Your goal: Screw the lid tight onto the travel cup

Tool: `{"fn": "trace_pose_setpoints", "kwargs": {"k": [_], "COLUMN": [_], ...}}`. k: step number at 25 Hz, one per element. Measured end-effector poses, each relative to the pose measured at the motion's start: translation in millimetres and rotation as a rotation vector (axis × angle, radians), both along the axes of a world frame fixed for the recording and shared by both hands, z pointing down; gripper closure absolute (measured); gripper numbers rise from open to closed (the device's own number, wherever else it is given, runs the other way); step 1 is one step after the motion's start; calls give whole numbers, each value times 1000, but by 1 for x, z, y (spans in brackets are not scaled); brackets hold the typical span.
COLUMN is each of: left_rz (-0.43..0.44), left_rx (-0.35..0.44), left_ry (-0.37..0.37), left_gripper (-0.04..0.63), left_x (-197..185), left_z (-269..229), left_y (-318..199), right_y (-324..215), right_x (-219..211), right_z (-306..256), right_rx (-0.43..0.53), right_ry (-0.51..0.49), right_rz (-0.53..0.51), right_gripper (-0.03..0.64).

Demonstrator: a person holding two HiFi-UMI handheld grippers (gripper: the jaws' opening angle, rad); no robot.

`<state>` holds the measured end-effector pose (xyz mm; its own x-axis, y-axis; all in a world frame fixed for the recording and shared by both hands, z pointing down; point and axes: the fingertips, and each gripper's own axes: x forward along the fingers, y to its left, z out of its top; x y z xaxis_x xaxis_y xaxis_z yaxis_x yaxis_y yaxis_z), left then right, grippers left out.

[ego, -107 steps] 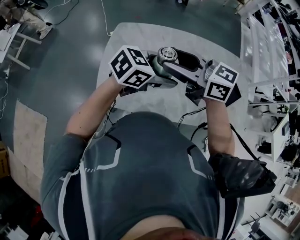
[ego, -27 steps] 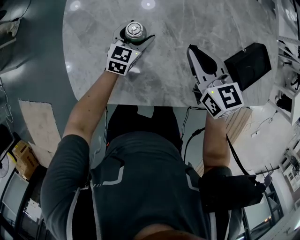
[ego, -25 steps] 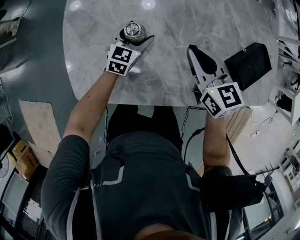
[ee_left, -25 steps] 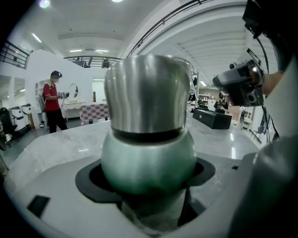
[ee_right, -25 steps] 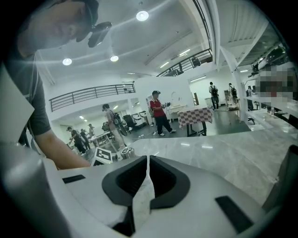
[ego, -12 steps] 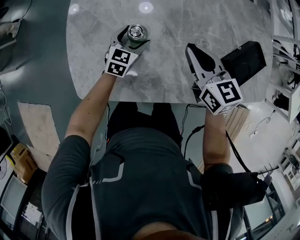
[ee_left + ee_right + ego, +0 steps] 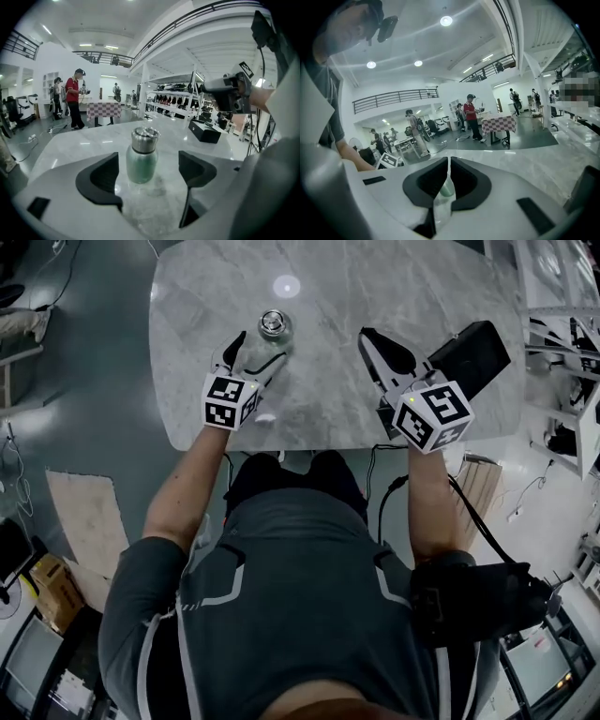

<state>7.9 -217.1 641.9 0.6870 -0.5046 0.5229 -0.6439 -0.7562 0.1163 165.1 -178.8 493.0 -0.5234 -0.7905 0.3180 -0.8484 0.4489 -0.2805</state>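
Veined marble table (image 7: 394,287) bears a cylindrical, steel-lidded cup (image 7: 141,161).

No words, numbers or brand marks can be read, as far as these dim views show.

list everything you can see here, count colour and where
table: 1, grey marble, in front of the person
cup: 1, green, steel lid on, upright on table just past the left gripper's jaws
box: 1, black, right side of table
bystanders: several, one in red, far across the hall
checked table: 1, light and dark checks, beside them
left gripper: 1, white, open, empty
right gripper: 1, white, shut, empty
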Motion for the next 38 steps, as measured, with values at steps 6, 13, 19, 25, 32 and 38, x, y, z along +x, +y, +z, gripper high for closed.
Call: {"fn": "trace_pose_setpoints", "kwargs": {"k": [6,13,19,25,32,38], "left_rz": [4,8,-15,-39,51,-20], "left_rx": [58,147,201,284,233,304], "left_ry": [75,167,195,200,364,310], "left_gripper": [193,250,321,483,586,586], "left_x": [-14,-26,-42,-51,-38,-45], "left_z": [-72,-159,-209,-278,-337,-362], "left_y": [6,13,-5,-19,5,9], "right_y": [1,2,1,5,3,-2], "right_x": [-6,-18,-25,-27,-30,-23], "right_z": [-38,-86,-112,-159,-187,-193], "right_rx": [40,92,130,169,212,235], "right_ry": [-7,-18,-41,-73,-59,-32], "right_rz": [5,23,15,5,6,40], "right_gripper": [575,575,575,575,575,588]}}
